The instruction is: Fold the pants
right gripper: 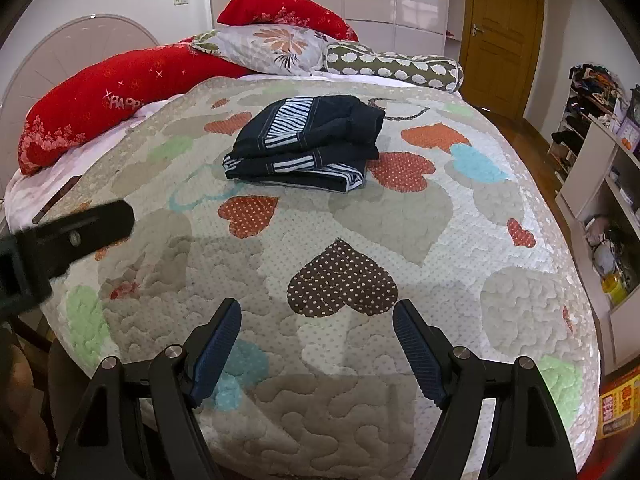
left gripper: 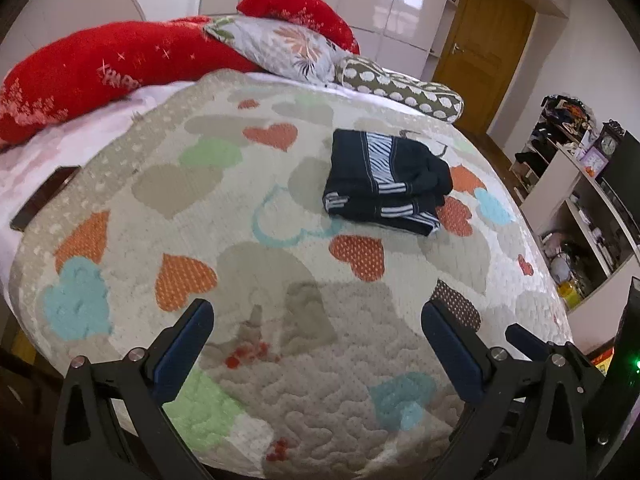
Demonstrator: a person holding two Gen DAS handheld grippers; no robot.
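Observation:
The dark navy pants [left gripper: 386,178] with white striped panels lie folded in a compact stack on the heart-patterned quilt [left gripper: 240,200]. They also show in the right wrist view [right gripper: 308,144], mid-bed toward the far side. My left gripper [left gripper: 318,316] is open and empty over the quilt's near edge, well short of the pants. My right gripper [right gripper: 318,316] is open and empty, also near the front edge. The left gripper's body [right gripper: 72,236] shows at the left of the right wrist view.
Red pillows [left gripper: 100,76], a floral pillow [left gripper: 280,48] and a spotted bolster [left gripper: 400,88] lie at the head of the bed. Shelves with clutter [left gripper: 580,200] stand on the right. A wooden door [left gripper: 480,48] is behind. A dark flat object [left gripper: 44,196] lies at the left.

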